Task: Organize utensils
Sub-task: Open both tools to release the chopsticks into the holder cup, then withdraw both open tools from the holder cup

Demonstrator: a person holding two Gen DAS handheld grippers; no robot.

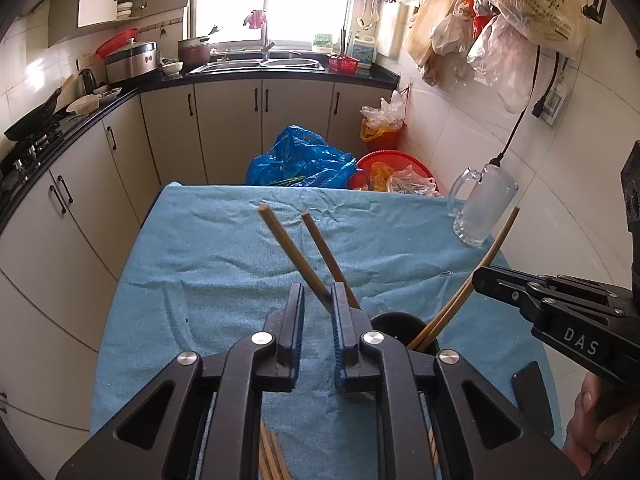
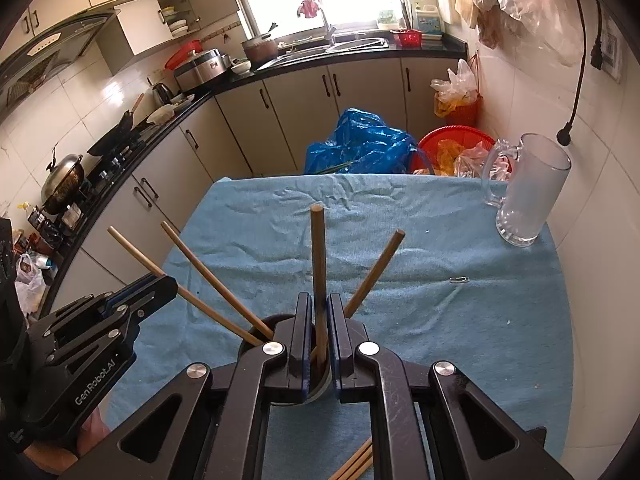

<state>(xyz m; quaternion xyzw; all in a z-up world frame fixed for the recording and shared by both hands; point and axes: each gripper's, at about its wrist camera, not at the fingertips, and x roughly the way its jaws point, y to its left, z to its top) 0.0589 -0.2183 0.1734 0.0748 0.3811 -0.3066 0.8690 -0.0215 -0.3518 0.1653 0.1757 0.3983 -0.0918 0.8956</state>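
A black round holder (image 1: 394,322) stands on the blue towel (image 1: 224,248) with several wooden chopsticks leaning out of it. My left gripper (image 1: 317,294) is open just left of the holder; one chopstick (image 1: 292,254) passes between its jaws untouched. In the right wrist view my right gripper (image 2: 319,304) is shut on an upright chopstick (image 2: 318,248) whose lower end goes into the holder (image 2: 276,322). Other chopsticks (image 2: 216,280) lean left and right. Loose chopsticks (image 1: 270,456) lie on the towel below the grippers.
A glass mug (image 2: 528,188) stands at the table's far right, near a paper clip (image 2: 459,279). Beyond the table are a blue bag (image 2: 360,144), a red basket (image 2: 456,148), counters and a sink (image 1: 260,64).
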